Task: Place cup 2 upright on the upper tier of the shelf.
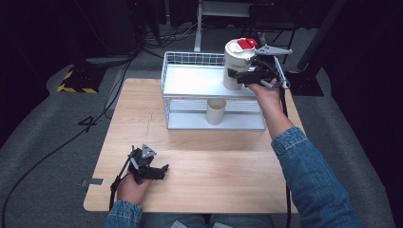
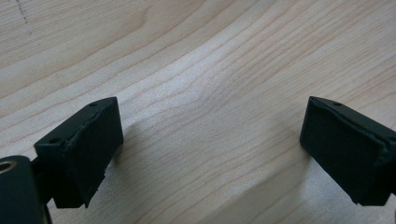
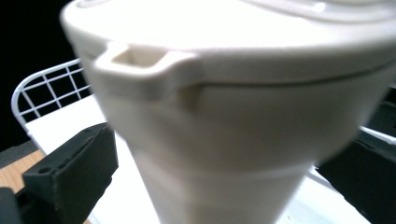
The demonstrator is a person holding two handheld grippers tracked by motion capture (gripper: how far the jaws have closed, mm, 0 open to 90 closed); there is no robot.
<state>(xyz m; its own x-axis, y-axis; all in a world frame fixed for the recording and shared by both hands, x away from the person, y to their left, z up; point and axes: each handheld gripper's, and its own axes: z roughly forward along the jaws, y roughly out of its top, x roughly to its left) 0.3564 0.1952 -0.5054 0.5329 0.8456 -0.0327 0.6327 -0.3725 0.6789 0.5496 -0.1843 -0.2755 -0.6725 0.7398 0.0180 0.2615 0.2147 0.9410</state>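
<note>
In the high view, our right gripper [image 1: 241,76] sits in the upper right of the frame, at the right end of the top shelf of a white wire rack [image 1: 190,59]. Our right forearm, in a denim sleeve [image 1: 309,175], runs up from the lower right corner on a slant toward upper left, the wrist straight and the hand [image 1: 266,92] wrapped round the gripper's body from behind. The gripper points roughly level, toward the left of the frame.

Between its jaws stands a cream tumbler [image 1: 237,64] with a white lid and a red flap [image 1: 247,43]. It is upright at the rack's upper shelf; we cannot tell whether its base rests on the shelf. In the right gripper view the tumbler [image 3: 224,140] spans the middle of the frame, with one black jaw at lower left and the other at the right edge. The jaws stand wide around it, and they appear to clamp its sides.

A second, smaller cream cup [image 1: 215,111] stands on the rack's lower shelf, centre of the frame.

Our left gripper [image 1: 164,170] lies low on the worktop [image 1: 214,156] at lower left, held by our left hand [image 1: 133,187], pointing right. In the left gripper view its jaws are well apart with bare wood between them [image 2: 210,140].
</note>
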